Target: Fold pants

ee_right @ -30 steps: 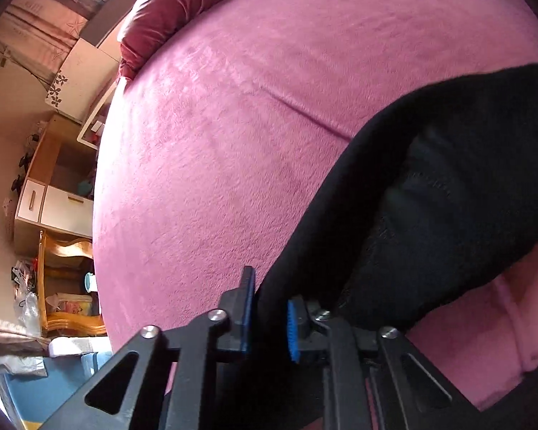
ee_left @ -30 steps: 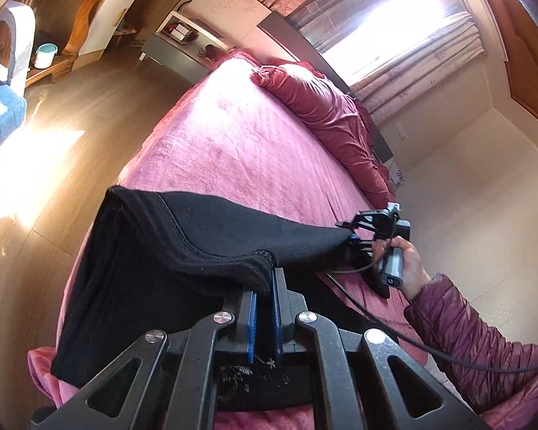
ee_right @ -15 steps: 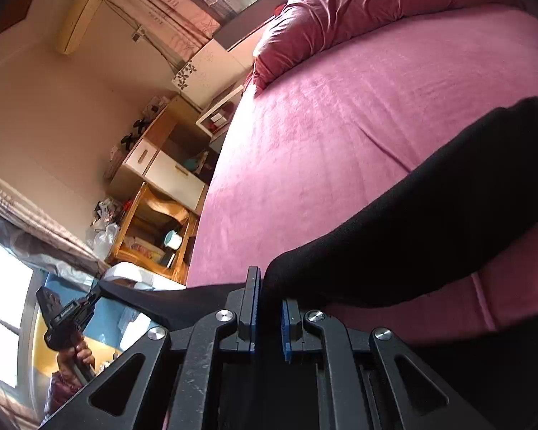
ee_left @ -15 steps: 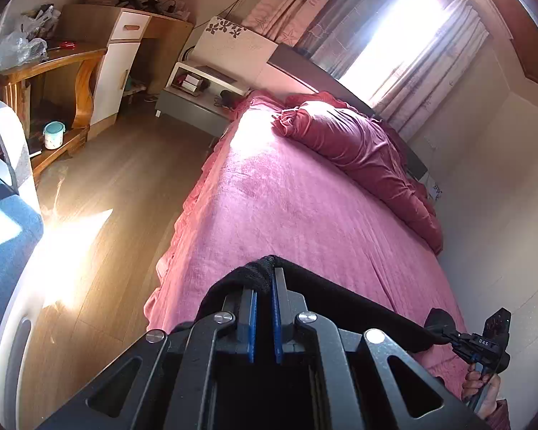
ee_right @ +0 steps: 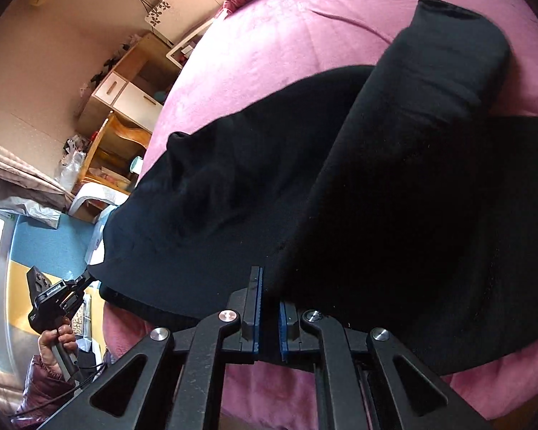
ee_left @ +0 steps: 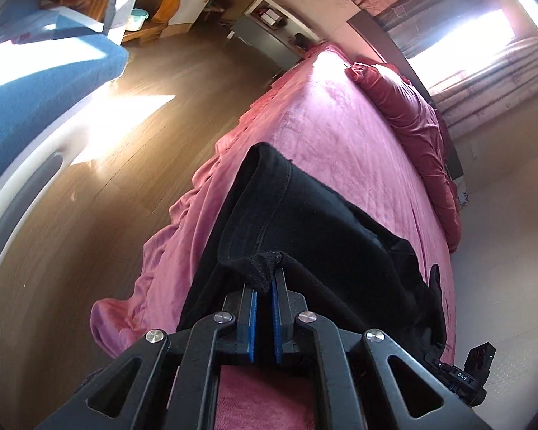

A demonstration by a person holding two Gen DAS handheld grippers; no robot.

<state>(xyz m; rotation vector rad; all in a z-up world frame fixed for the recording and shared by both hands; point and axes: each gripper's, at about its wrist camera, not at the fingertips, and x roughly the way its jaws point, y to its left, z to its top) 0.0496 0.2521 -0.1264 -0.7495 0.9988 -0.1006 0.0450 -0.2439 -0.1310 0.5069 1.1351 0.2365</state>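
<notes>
Now we pinch the black pants [ee_left: 326,222] with both fingers clamped shut on cloth, left gripper [ee_left: 263,288] and right gripper [ee_right: 269,304], mid-fold above the bed [ee_left: 358,150]; next we judge they need lowering flat.

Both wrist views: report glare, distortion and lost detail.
Left wrist view: window blown out, sun patch on the floor glaring, bed edge bowed by the fisheye. Right wrist view: black pants underexposed, folds barely readable; room corners curve.

Both grippers [ee_left: 263,288] are black linkage frames with silver screws and blue pads [ee_right: 257,308]. Puffy maroon sleeve [ee_right: 41,385], black cable trailing off it.
</notes>
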